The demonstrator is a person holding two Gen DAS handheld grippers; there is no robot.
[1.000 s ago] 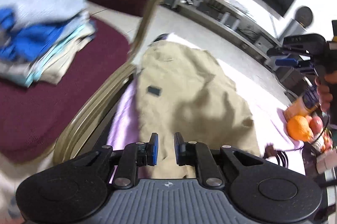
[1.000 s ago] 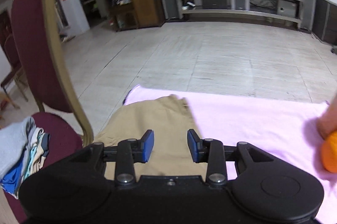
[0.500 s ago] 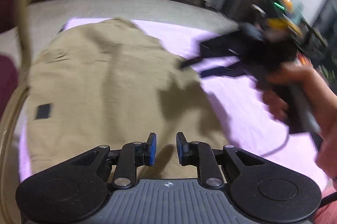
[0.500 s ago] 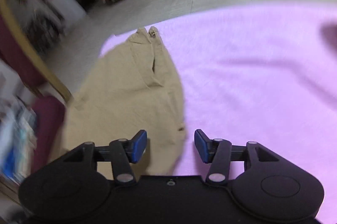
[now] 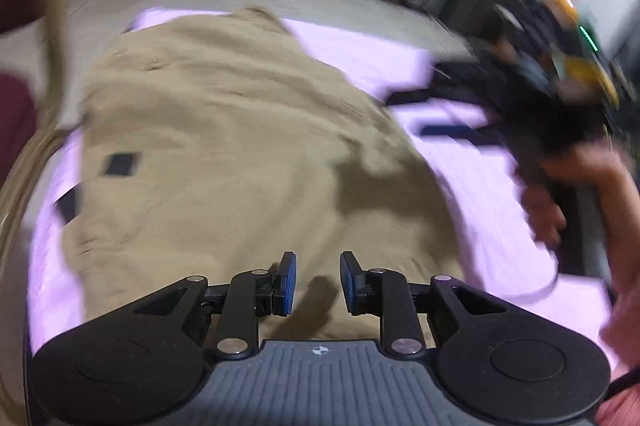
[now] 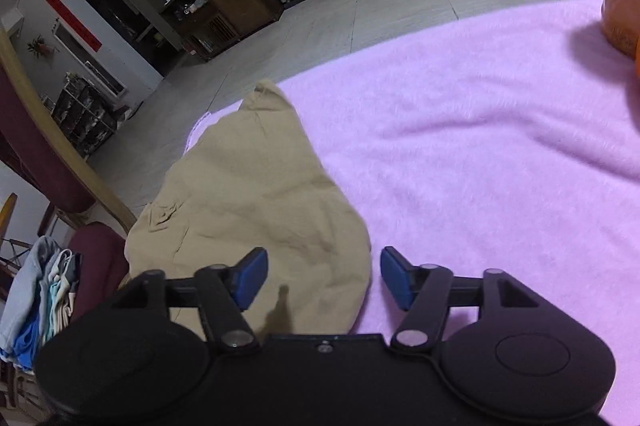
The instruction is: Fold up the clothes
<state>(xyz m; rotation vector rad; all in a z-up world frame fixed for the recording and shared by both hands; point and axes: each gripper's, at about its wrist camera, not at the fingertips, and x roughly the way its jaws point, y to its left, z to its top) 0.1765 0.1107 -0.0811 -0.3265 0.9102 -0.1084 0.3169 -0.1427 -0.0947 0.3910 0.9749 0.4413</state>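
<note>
Pink cloth (image 6: 480,146) under tan garment (image 6: 256,194); both tools (image 5: 314,284) (image 6: 324,278) spread, just widening, nothing gripped.

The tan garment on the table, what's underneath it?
The tan garment lies on a pink fleece cloth, which shows around its edges. Whatever is beneath the garment's middle, and under the cloth, is covered from view.

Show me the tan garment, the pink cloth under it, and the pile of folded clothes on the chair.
tan garment (image 6: 256,202), right wrist view, middle of its fabric.
pink cloth (image 6: 480,154), right wrist view, bare stretch right of the garment.
pile of folded clothes (image 6: 36,298), right wrist view, side of the stack.
</note>
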